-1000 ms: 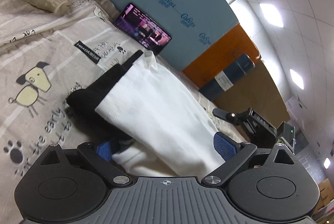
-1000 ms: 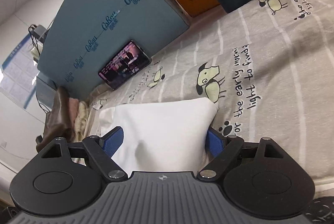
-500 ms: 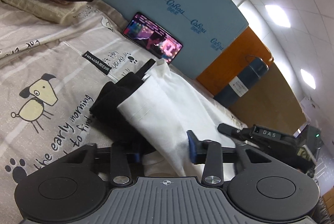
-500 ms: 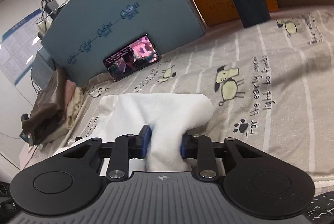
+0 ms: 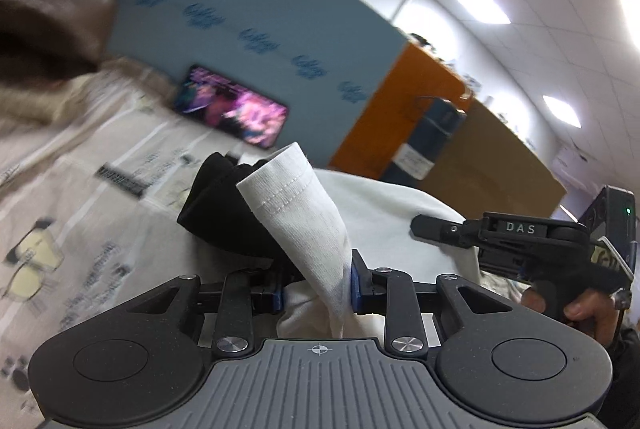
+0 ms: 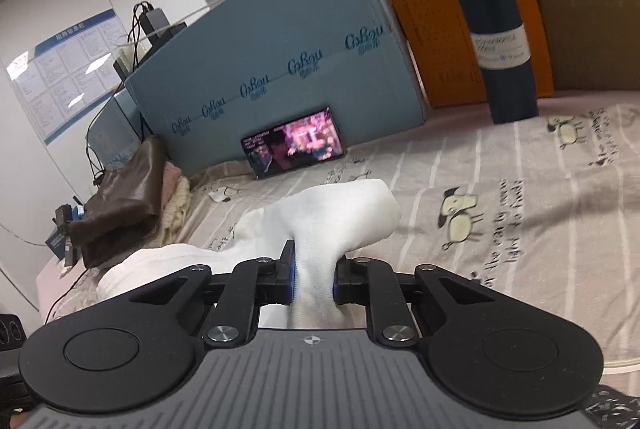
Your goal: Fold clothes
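Note:
A white garment with black trim lies bunched on the printed bed sheet [image 6: 520,213]. In the left wrist view my left gripper [image 5: 316,289] is shut on the garment's white sleeve [image 5: 304,213], with the black part [image 5: 224,213] beside it. The right gripper's body [image 5: 516,233] and the hand holding it show at the right of that view. In the right wrist view my right gripper [image 6: 312,285] is shut on a bunched white fold of the garment [image 6: 340,217], lifted off the sheet.
A phone [image 6: 294,141] playing video leans on a blue foam board [image 6: 280,61] at the back. A dark blue vacuum bottle [image 6: 500,29] stands by an orange board [image 6: 424,9]. A pile of brown and beige clothes [image 6: 124,185] lies at the left.
Both grippers went from open around the white garment to shut on it, then lifted it. The views tilted up and the left one is blurred by motion.

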### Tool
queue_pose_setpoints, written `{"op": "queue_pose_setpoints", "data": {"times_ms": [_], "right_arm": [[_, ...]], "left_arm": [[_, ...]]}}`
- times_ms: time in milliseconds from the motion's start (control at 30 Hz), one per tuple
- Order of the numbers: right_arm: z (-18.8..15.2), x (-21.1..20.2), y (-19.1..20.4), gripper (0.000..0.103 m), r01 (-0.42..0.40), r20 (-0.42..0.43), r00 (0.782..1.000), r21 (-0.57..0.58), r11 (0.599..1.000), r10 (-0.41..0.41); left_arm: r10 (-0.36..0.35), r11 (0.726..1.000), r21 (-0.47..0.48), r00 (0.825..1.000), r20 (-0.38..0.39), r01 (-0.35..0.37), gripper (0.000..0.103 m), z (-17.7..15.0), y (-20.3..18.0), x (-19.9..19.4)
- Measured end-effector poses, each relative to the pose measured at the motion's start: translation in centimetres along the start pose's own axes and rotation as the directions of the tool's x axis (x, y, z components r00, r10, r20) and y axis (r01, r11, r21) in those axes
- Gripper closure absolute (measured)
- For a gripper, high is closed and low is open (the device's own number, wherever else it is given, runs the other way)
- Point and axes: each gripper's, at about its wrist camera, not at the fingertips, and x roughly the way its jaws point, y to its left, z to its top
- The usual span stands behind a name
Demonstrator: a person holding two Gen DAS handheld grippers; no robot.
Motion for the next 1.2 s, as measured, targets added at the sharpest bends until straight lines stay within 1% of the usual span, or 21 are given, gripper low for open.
{"op": "queue_pose_setpoints", "data": {"times_ms": [167, 233, 300, 433, 533, 600, 767, 800, 900, 967, 1033, 1067, 1167, 1200], "right_arm": [[1.1, -3.2, -1.5, 0.089, 0.043, 0.079, 0.996, 0.007, 0.999, -0.044], [1.7, -4.4, -2.5, 0.089, 0.075, 0.111, 0.991, 0.011, 0.997, -0.075], [2.4, -5.6, -3.6, 0.089, 0.105, 0.143, 0.984, 0.015, 0.994, -0.106], [4.5, -8.3, -6.9, 0.089, 0.161, 0.226, 0.960, 0.037, 0.986, -0.165], [6.1, -10.1, -9.7, 0.089, 0.233, 0.291, 0.927, 0.046, 0.971, -0.236], [7.0, -10.9, -11.6, 0.089, 0.286, 0.322, 0.902, 0.055, 0.957, -0.288], [8.6, -11.7, -16.8, 0.089, 0.417, 0.353, 0.836, 0.088, 0.904, -0.420], [8.7, -11.7, -18.0, 0.089, 0.442, 0.350, 0.826, 0.087, 0.893, -0.442], [9.0, -11.5, -21.6, 0.089, 0.511, 0.337, 0.793, 0.084, 0.855, -0.507], [8.7, -11.0, -24.2, 0.089, 0.548, 0.308, 0.781, 0.080, 0.833, -0.543], [8.2, -10.6, -27.0, 0.089, 0.572, 0.272, 0.773, 0.092, 0.815, -0.573], [7.9, -10.4, -28.2, 0.089, 0.572, 0.254, 0.774, 0.111, 0.812, -0.580], [7.4, -9.4, -31.6, 0.089, 0.575, 0.189, 0.779, 0.167, 0.801, -0.598], [7.2, -9.1, -32.1, 0.089, 0.578, 0.175, 0.777, 0.179, 0.796, -0.604]], "left_arm": [[-0.058, 0.993, 0.103, 0.998, -0.009, 0.059, 0.076, 1.0, -3.3, 2.1], [-0.077, 0.985, 0.153, 0.997, -0.011, 0.078, 0.076, 1.6, -4.9, 3.3], [-0.094, 0.971, 0.218, 0.996, -0.009, 0.093, 0.076, 2.1, -7.1, 4.8], [-0.134, 0.939, 0.318, 0.991, -0.001, 0.128, 0.076, 3.1, -11.5, 8.4], [-0.163, 0.918, 0.368, 0.987, 0.011, 0.147, 0.076, 3.1, -14.6, 11.6], [-0.176, 0.914, 0.374, 0.984, 0.014, 0.158, 0.076, 2.8, -16.4, 14.2], [-0.205, 0.922, 0.334, 0.979, -0.011, 0.197, 0.076, 0.8, -20.3, 20.9], [-0.214, 0.925, 0.316, 0.977, -0.020, 0.209, 0.076, 0.2, -20.9, 22.1], [-0.240, 0.943, 0.216, 0.968, -0.079, 0.252, 0.076, -1.9, -22.3, 25.5], [-0.247, 0.947, 0.177, 0.961, -0.123, 0.267, 0.076, -3.4, -22.8, 27.3], [-0.233, 0.951, 0.168, 0.959, -0.162, 0.260, 0.076, -4.4, -22.7, 28.5], [-0.214, 0.953, 0.176, 0.960, -0.180, 0.245, 0.076, -4.7, -22.4, 28.8], [-0.182, 0.963, 0.158, 0.958, -0.222, 0.220, 0.075, -5.0, -21.4, 28.9], [-0.178, 0.965, 0.149, 0.957, -0.230, 0.215, 0.071, -5.1, -21.1, 28.9]]}}
